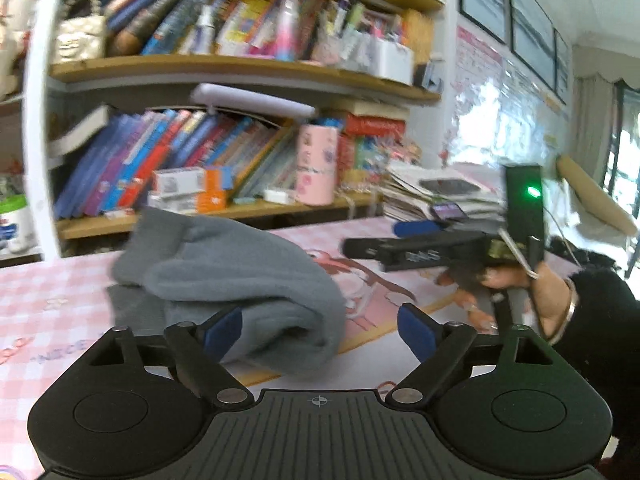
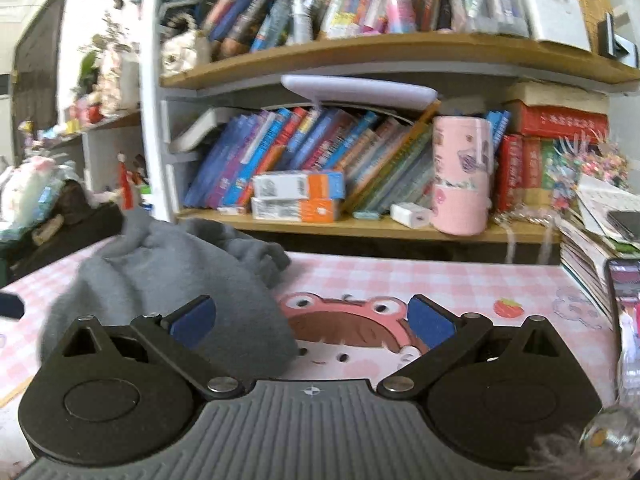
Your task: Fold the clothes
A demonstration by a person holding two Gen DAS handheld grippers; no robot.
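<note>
1. A grey fleece garment point(image 1: 240, 280) lies bunched and partly rolled on the pink checked desk mat point(image 1: 48, 304), toward the left half of the desk. Its lower layers are folded over one another; an upper flap stands raised at the rear.
2. From the right wrist view, the same grey fleece garment point(image 2: 168, 280) sits left of the cartoon frog print point(image 2: 340, 312) on the mat, overlapping its left edge.
3. The left gripper point(image 1: 320, 330) hovers just in front of the garment with its blue-padded tongs spread wide. Nothing is between them. The left pad point(image 1: 222, 330) shows against the cloth; whether it touches cannot be told.
4. The right gripper point(image 2: 312, 320) is likewise spread wide and holds nothing. Its left pad overlaps the garment's near edge in view; its right pad is over the bare mat.
5. In the left wrist view, the right gripper point(image 1: 352, 246) is seen from the side, held in the person's right hand point(image 1: 516, 292), to the right of the garment and apart from it.
6. Behind the desk stands a wooden bookshelf point(image 2: 400, 52) packed with leaning books. A pink cylindrical tin point(image 2: 462, 176) and two stacked small boxes point(image 2: 298, 196) rest on the lower shelf.
7. A phone point(image 2: 626, 308) lies at the right edge of the desk beside a paper stack.
</note>
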